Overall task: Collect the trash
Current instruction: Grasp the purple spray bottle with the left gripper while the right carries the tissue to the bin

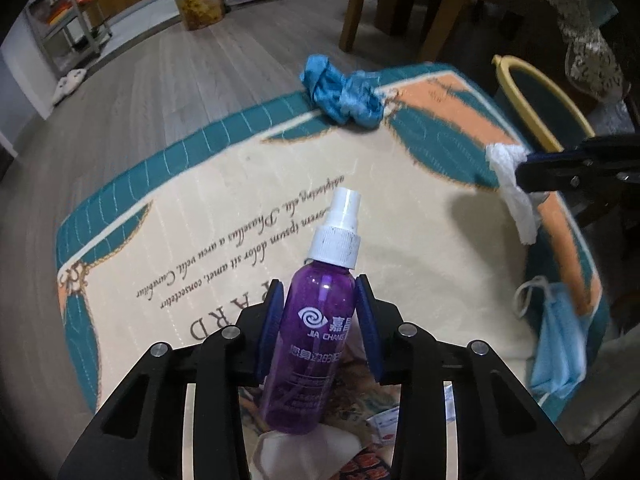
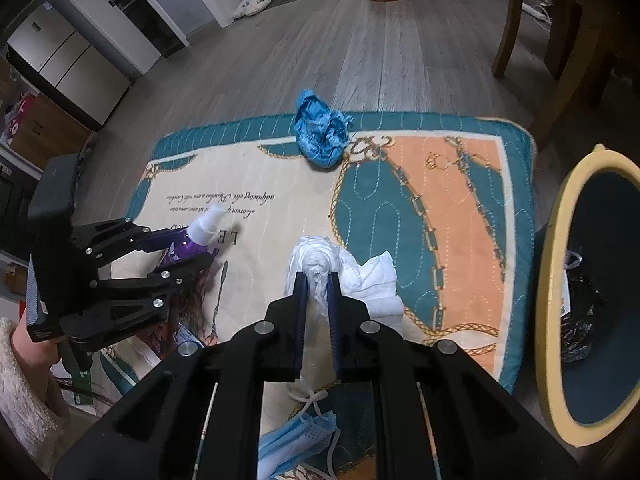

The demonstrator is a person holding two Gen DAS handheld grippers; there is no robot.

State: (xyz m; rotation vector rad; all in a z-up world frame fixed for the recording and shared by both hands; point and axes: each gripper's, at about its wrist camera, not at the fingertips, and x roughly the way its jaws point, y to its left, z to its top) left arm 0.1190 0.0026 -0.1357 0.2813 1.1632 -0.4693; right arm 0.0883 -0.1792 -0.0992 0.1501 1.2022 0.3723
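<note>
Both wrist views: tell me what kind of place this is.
Probably a home living or dining area. A patterned rug lies on wood-look flooring, wooden chair legs stand nearby, a pair of slippers rests by the wall, and a yellow-rimmed trash bin sits beside the rug.

left gripper (image 1: pixel 320 304): black linkage, blue pads, silver screws | right gripper (image 2: pixel 318 280): same | sleeve (image 2: pixel 24 396): cream fleece
</note>
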